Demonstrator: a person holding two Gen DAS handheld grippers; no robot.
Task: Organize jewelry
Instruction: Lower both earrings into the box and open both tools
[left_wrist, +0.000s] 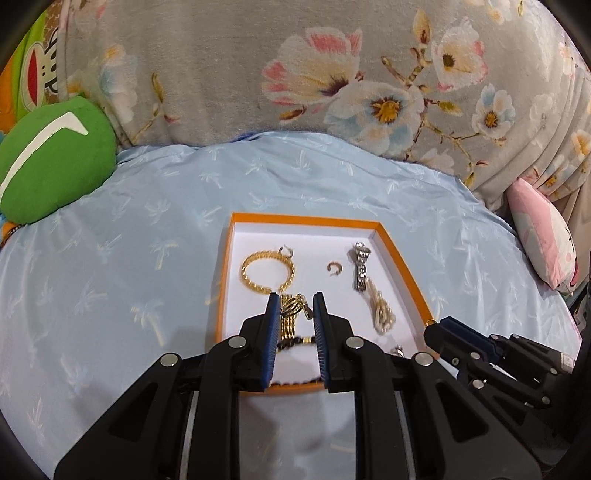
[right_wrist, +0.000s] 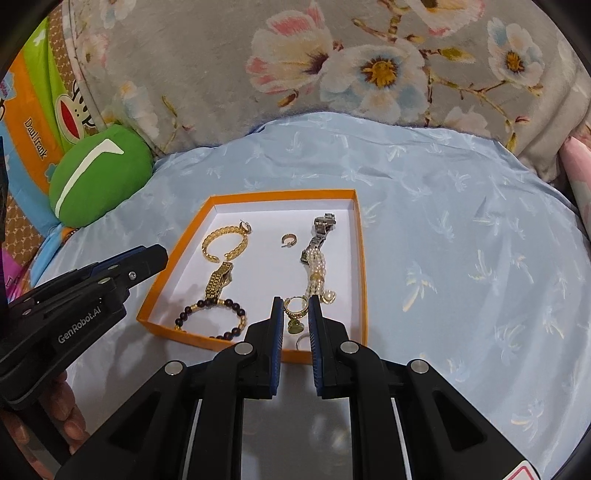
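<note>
My left tongs (left_wrist: 295, 301) hang slightly parted, holding nothing, over the orange tray (left_wrist: 306, 220) on the bed (left_wrist: 147, 258), above the gold watch band (left_wrist: 288, 321), whose long axis runs near to far. To the right, the pearl strand (right_wrist: 317, 277) likewise runs near to far. My right tongs (right_wrist: 295, 304) pinch a gold hoop earring (right_wrist: 295, 308), its charm dangling.

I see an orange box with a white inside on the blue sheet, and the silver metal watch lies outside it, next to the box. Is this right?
Not quite. The silver metal watch lies inside the orange box with the white inside, near its far right corner, not outside it. The box does rest on the blue sheet. The right wrist view shows this plainly, and the left wrist view agrees.
</note>
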